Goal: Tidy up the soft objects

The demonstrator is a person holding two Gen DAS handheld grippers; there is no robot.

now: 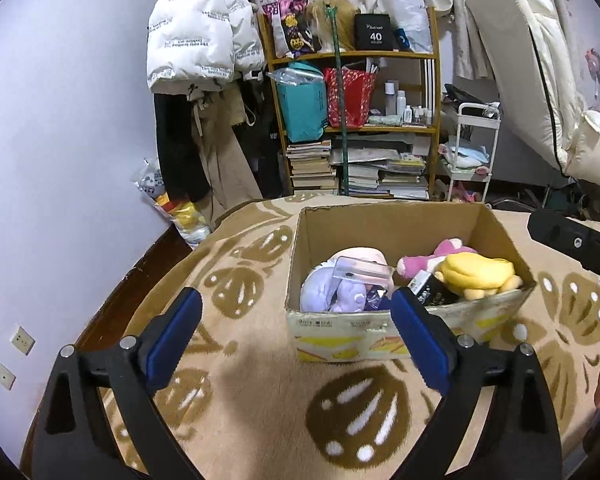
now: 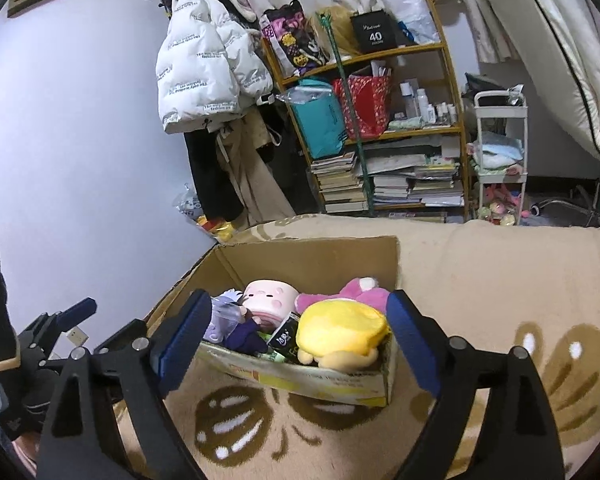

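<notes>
An open cardboard box [image 1: 380, 232] [image 2: 308, 256] stands on a beige blanket [image 1: 260, 380] with brown leaf shapes. Inside lie a yellow plush [image 1: 476, 272] [image 2: 340, 328], a pink plush [image 1: 440, 256] [image 2: 364, 294], a purple plush [image 1: 328, 292] [image 2: 224, 316], a round pink-and-white plush [image 2: 268, 298], a clear plastic case [image 1: 360, 270] and a black packet [image 2: 286, 336]. My left gripper [image 1: 296, 304] hangs open in front of the box's near left corner, nothing between its blue pads. My right gripper [image 2: 300, 304] is open above the box's near edge, holding nothing.
Beyond the bed stand a wooden bookshelf [image 1: 356, 120] packed with books and bags, a white puffer jacket [image 1: 196, 40] on a rack, a small white cart [image 1: 472, 144] and a leaning mattress [image 1: 520, 60]. A lilac wall runs along the left.
</notes>
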